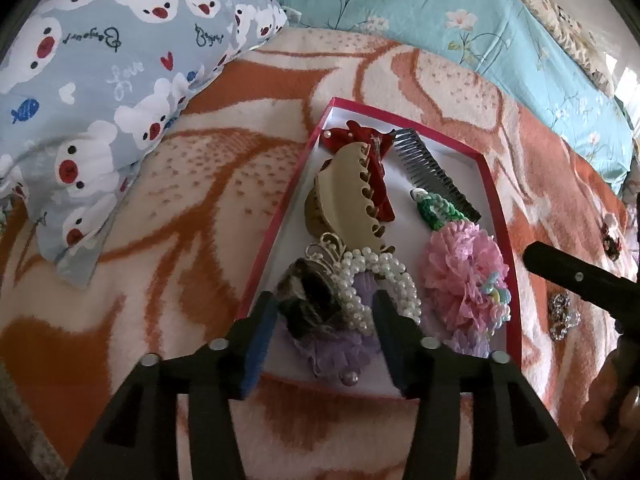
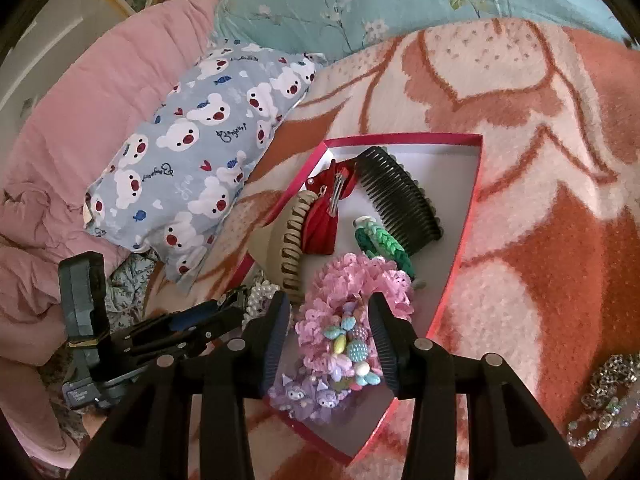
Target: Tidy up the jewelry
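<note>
Your left gripper [image 1: 324, 320] is spread wide over the near end of the red box [image 1: 498, 200], fingers apart with nothing clamped; between them sit a dark brown clip [image 1: 308, 292] and the pearl headband [image 1: 380, 276], with a purple fabric piece [image 1: 336, 350] under both. Your right gripper [image 2: 328, 332] is also parted, straddling the pink ruffle flower clip [image 2: 352, 292] and its pastel bead cluster [image 2: 352, 348]; you can't tell from either view whether the pads touch it.

Box layout, left wrist view, clock directions from box centre:
- Beige claw clip [image 1: 348, 192] at 10 o'clock, lying on the red bow [image 1: 368, 140], which runs up to 11.
- Black comb [image 1: 436, 172] at 1 o'clock, along the far right wall.
- Green crochet clip [image 1: 440, 210] at 3 o'clock, touching the comb and the pink flower clip below it.
- Pink flower clip at 5, against the right wall.
- Small silver tiara piece [image 1: 324, 246] at 8, touching the pearl headband.

Outside the box, crystal jewelry [image 2: 604, 392] still lies on the orange-and-cream blanket [image 2: 540, 220], at 4 o'clock in the right wrist view, well apart from the box wall. A small dark flower piece [image 1: 610, 240] lies on the blanket at 3 o'clock in the left view.

Bear-print pillow [image 1: 100, 100] sits at 10 o'clock, teal floral bedding [image 1: 460, 20] at 12, pink quilt [image 2: 80, 120] beyond the pillow.
</note>
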### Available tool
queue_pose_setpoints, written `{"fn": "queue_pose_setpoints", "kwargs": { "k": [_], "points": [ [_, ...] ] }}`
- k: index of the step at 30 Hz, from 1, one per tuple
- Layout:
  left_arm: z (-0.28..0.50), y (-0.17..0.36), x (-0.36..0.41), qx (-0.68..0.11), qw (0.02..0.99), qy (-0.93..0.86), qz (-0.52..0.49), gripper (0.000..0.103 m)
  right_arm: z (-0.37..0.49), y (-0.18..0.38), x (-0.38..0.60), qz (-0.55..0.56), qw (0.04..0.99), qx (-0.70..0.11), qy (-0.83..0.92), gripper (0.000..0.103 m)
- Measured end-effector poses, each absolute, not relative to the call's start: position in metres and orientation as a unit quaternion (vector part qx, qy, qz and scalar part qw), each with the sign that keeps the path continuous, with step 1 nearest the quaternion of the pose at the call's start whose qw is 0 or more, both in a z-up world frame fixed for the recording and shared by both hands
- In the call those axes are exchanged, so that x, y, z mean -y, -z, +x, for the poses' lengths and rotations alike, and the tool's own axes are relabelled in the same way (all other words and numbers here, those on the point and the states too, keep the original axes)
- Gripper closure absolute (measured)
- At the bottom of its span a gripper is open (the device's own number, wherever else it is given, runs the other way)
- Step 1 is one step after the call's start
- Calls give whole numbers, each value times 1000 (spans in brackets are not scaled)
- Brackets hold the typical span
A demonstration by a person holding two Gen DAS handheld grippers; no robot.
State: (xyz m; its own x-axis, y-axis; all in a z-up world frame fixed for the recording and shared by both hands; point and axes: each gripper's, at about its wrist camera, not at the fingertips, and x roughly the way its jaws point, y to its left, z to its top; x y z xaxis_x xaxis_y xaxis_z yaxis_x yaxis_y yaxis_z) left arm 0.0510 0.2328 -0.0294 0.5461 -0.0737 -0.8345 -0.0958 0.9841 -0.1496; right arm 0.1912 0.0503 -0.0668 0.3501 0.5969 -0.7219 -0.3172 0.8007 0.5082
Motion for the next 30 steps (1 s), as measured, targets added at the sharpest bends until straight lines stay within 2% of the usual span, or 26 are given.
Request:
{"fn": "queue_pose_setpoints", "kwargs": {
  "k": [17,19,21,28,30],
  "points": [
    [23,20,-238,-474,875,0,-98,46,164,58,-31,154,814,-487,-278,55],
    [21,20,-239,-475,874,1,-100,46,161,59,-30,155,813,-488,-279,53],
    [17,18,-240,-471,876,4,-105,43,158,60,-30,157,812,-487,-279,45],
    [2,10,-249,-463,878,3,-124,42,150,64,-25,174,807,-490,-279,40],
    [-5,6,-254,-459,878,-3,-133,35,149,65,-20,180,807,-490,-275,35]
  ]
}}
